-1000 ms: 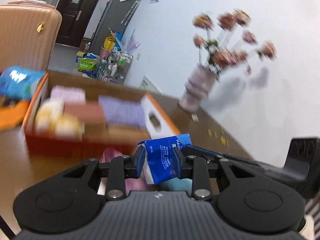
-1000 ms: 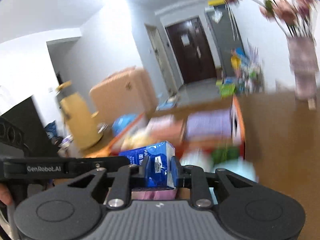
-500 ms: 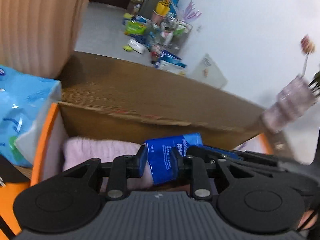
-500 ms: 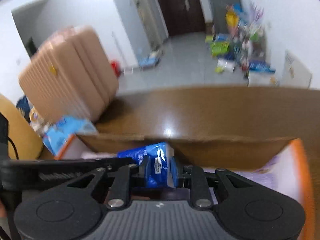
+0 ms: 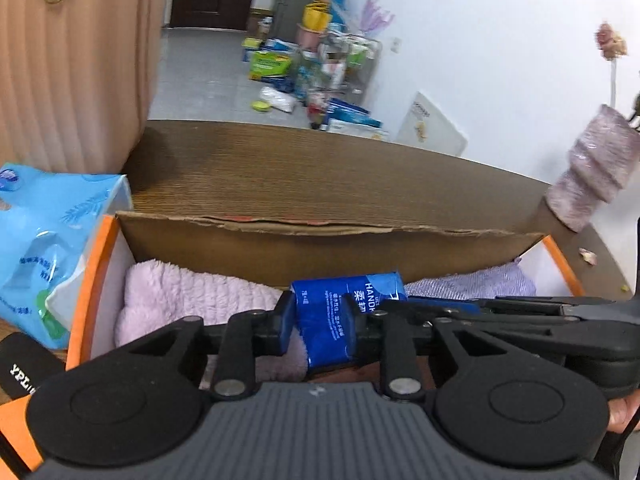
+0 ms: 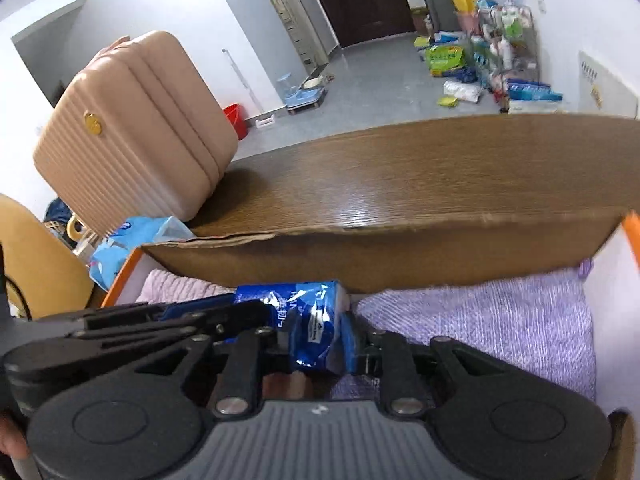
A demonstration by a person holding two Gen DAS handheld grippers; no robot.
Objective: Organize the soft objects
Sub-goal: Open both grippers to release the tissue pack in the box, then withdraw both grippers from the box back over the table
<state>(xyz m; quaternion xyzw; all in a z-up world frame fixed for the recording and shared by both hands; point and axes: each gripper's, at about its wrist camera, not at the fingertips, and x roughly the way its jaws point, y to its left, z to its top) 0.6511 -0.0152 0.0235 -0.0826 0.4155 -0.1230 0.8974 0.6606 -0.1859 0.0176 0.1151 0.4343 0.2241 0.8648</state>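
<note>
Both grippers have swung over the box. We find the left gripper (image 5: 322, 326) opening around the blue tissue pack (image 5: 344, 314), the right gripper (image 6: 320, 344) pinching its other end. We judge release between the pink towel (image 5: 188, 300) and purple towel (image 6: 492, 316) comes next.

Illumination even and bright in both wrist views — soft daylight, no hard shadows. The white wall (image 5: 480, 80) reads near overexposed. A pale sheen lies on the wooden table (image 6: 360, 208), towards the middle; source not visible. A soft shadow sits under the suitcase (image 6: 132, 128) on the tabletop. Strong fisheye distortion: table edge bows, corners of both frames vignette to black. Foreground sharp; the vase (image 5: 592, 176) at the frame edge is slightly smeared — far clutter on the floor soft.
</note>
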